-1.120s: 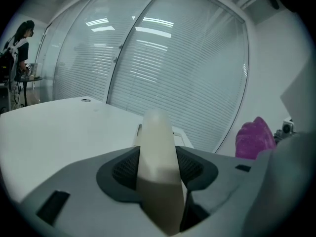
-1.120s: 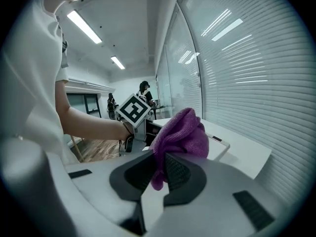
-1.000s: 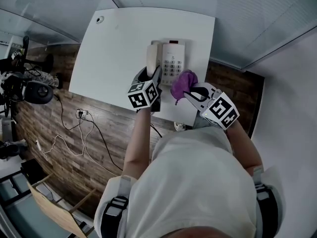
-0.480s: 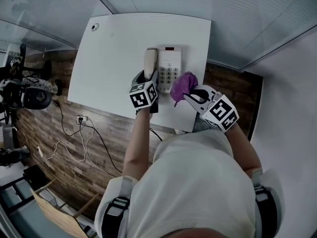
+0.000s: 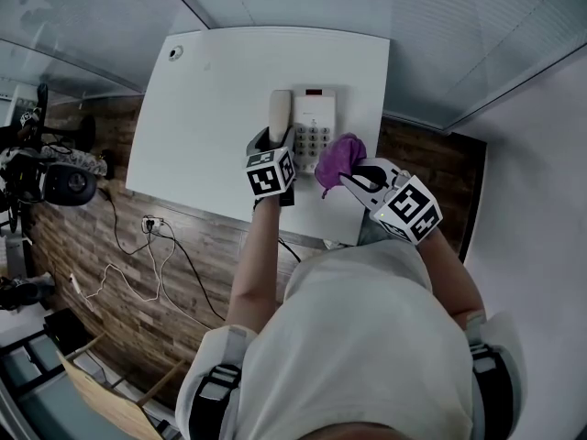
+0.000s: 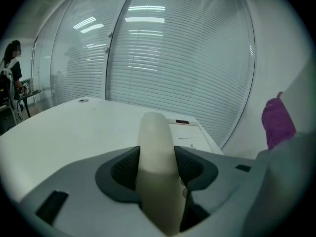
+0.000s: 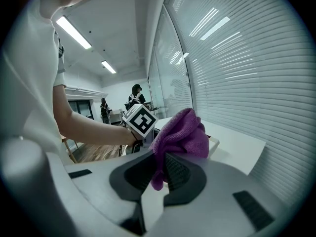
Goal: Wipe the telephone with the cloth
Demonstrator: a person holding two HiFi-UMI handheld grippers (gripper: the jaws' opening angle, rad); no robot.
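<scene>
The handset (image 5: 280,113) is gripped at its near end by the left gripper (image 5: 276,144), the jaws pressed against its two sides. This is presumably so that it can be steadied or lifted off the telephone (image 5: 315,119) and the body beneath laid open for wiping. A purple cloth (image 5: 339,156) is pinched between the closed jaws of the right gripper (image 5: 347,176), most of it bunched beyond the tips (a loose tail hangs down between the pads). It is held just right of the keypad (image 5: 312,139), close to the telephone but, as far as can be judged, not yet laid on it. The telephone is set toward the far right of a white table (image 5: 211,99), where a small round fitting (image 5: 174,50) is seen at the far left corner. Beyond the table a glass wall with blinds (image 6: 177,58) is seen, and on the near side a wood-patterned floor (image 5: 197,236) with trailing cables (image 5: 151,250).
</scene>
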